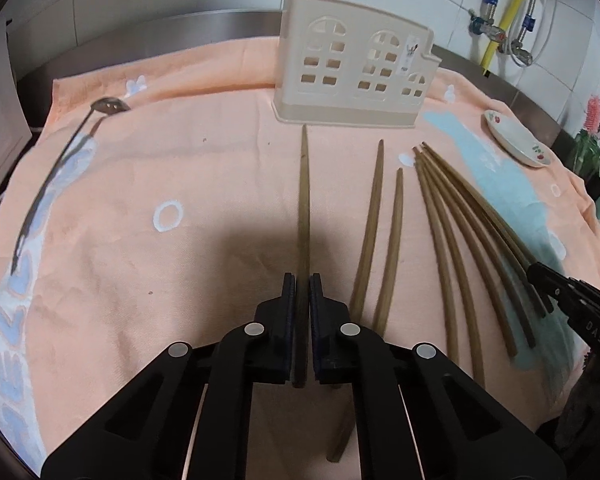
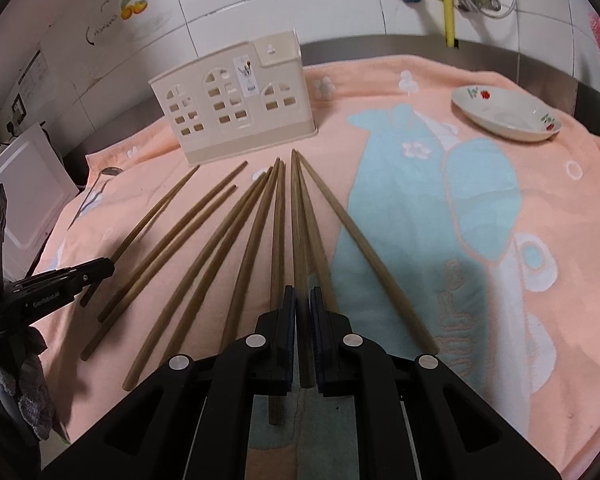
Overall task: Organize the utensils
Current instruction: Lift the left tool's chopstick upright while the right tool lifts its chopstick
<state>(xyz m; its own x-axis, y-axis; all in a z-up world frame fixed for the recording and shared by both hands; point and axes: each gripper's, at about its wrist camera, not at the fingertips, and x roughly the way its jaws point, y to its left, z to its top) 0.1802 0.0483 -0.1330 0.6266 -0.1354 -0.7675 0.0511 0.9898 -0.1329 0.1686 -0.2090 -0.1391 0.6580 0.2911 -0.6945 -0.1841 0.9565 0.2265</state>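
Note:
Several brown wooden chopsticks lie fanned out on an orange towel [image 1: 180, 152], tips toward a cream house-shaped utensil holder [image 1: 352, 68] [image 2: 236, 112] at the back. My left gripper [image 1: 301, 280] is shut on the leftmost chopstick [image 1: 304, 200], which runs straight ahead between the pads. My right gripper [image 2: 302, 292] is shut on one chopstick [image 2: 299, 232] in the middle of the fan. Two loose chopsticks [image 1: 376, 220] lie just right of the left gripper. Each gripper shows at the edge of the other's view, the left gripper [image 2: 96, 270] and the right gripper [image 1: 556, 284].
A metal slotted spoon [image 1: 56, 168] [image 2: 108, 172] lies on the towel's left side. A white flowered dish [image 1: 516, 142] [image 2: 504, 114] sits at the back right. Behind the towel are a steel counter rim, a tiled wall and pipes [image 2: 448, 4]. A white board [image 2: 24, 184] leans at the left.

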